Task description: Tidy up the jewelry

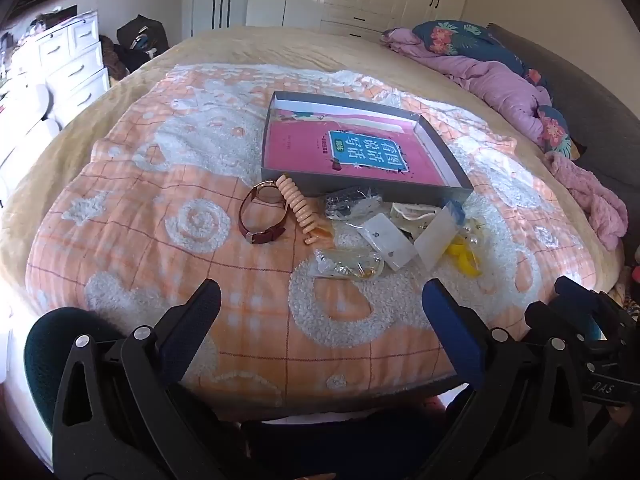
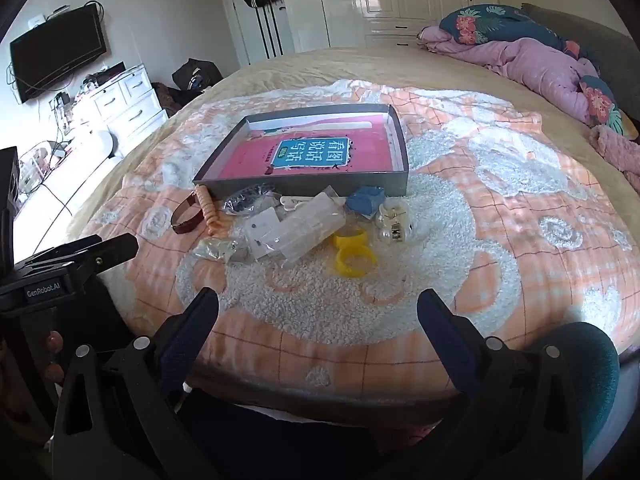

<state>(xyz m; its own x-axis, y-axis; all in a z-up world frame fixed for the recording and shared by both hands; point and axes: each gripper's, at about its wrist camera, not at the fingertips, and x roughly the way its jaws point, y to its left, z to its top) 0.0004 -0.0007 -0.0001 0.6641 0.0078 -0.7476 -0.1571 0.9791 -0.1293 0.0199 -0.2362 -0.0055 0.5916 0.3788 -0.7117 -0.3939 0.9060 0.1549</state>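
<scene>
Both hand-held grippers sit low at the near edge of the bed, each with its jaws spread wide and nothing between them: the left hand-held gripper and the right hand-held gripper hover side by side over the orange quilt, well short of the jewelry.

Straight ahead lies the cluster of pieces, just in front of the grey box that holds a pink book. On the left of the pile are a watch with a dark red strap, standing on its edge as a loop, and beside it a peach coiled band, whose long axis runs away from the camera toward the box. On the right are yellow rings, a pearl clip and a small blue box, with clear packets between.

Judging by this layout, the left gripper is nearer the watch and coil, the right nearer the rings and clip. The box lies beyond the pile, so any piece must travel forward over the near wall.
</scene>
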